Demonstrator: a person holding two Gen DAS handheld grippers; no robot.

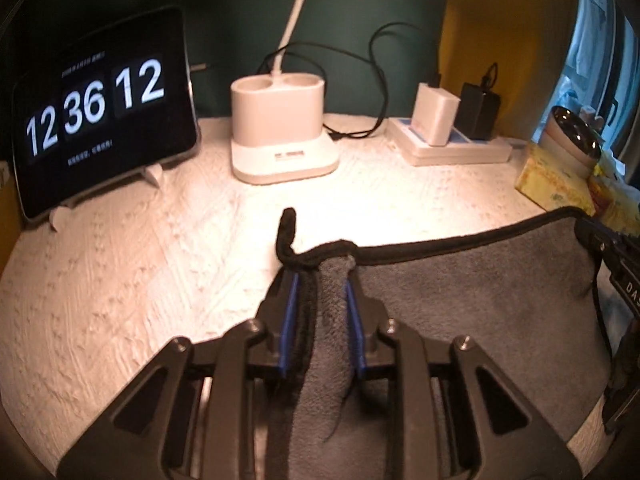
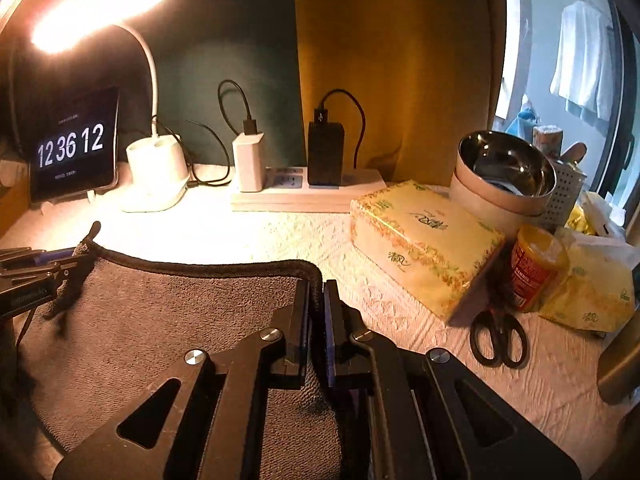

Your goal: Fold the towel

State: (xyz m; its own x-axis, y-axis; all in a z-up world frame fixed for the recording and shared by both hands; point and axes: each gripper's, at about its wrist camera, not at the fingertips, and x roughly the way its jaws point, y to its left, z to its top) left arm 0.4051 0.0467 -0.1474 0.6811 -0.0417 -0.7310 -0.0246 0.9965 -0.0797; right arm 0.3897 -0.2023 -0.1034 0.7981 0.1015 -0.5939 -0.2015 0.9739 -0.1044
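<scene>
A grey towel [image 1: 472, 304] with a black hem lies on the white textured table cover [image 1: 120, 280]. My left gripper [image 1: 320, 276] is shut on the towel's far left corner, bunched between its blue pads, and a black hem loop sticks up past the tips. My right gripper [image 2: 317, 288] is shut on the towel's far right corner [image 2: 308, 272]. The towel [image 2: 160, 320] stretches between both grippers. The left gripper shows at the left edge of the right wrist view [image 2: 40, 272], and the right gripper at the right edge of the left wrist view [image 1: 612, 256].
At the back stand a tablet clock [image 1: 100, 108], a white lamp base [image 1: 280, 136] and a power strip with chargers [image 2: 304, 188]. To the right are a tissue box [image 2: 424, 240], stacked bowls [image 2: 504, 180], a jar [image 2: 536, 268], scissors [image 2: 498, 340] and a yellow packet [image 2: 592, 292].
</scene>
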